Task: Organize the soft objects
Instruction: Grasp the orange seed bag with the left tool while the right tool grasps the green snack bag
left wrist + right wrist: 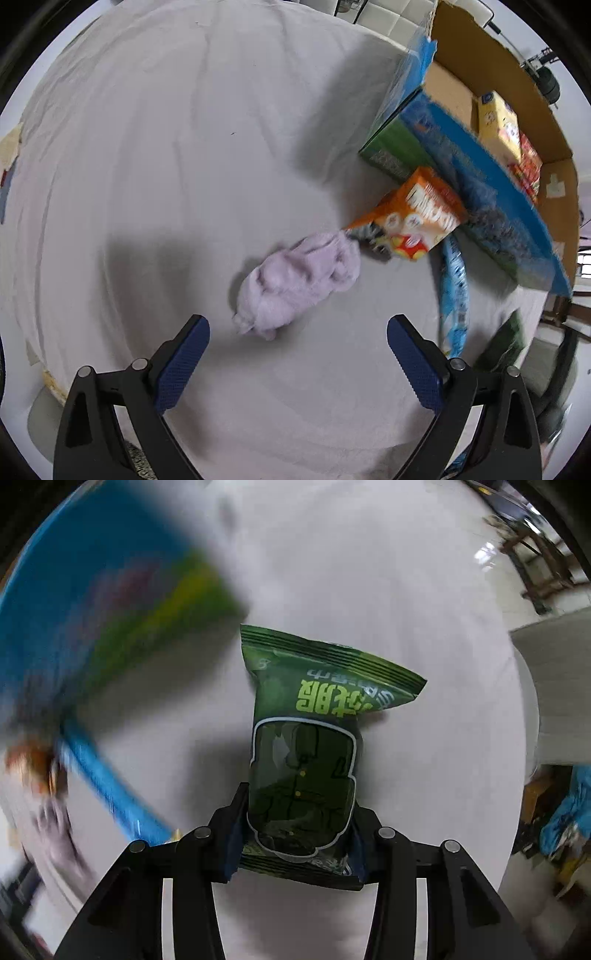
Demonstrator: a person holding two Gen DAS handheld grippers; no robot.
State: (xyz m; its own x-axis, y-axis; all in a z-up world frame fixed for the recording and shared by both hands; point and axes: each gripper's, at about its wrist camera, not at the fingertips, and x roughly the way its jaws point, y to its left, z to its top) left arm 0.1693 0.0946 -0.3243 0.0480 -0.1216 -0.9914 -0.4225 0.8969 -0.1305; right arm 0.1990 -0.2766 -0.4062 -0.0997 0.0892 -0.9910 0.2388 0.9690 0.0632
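The right tongs (295,843) are clenched on a green pouch (306,746), gripping its near end so the rest hangs free above the white-clothed counter (406,590), likely for carrying to the box. The left tongs (298,354) are released, jaws wide, hovering just near of a lilac cloth (301,282) bundled on the counter, apparently lined up to take it. To the right, an orange carton (413,218) leans against the open box (491,122), which already holds a few packets.
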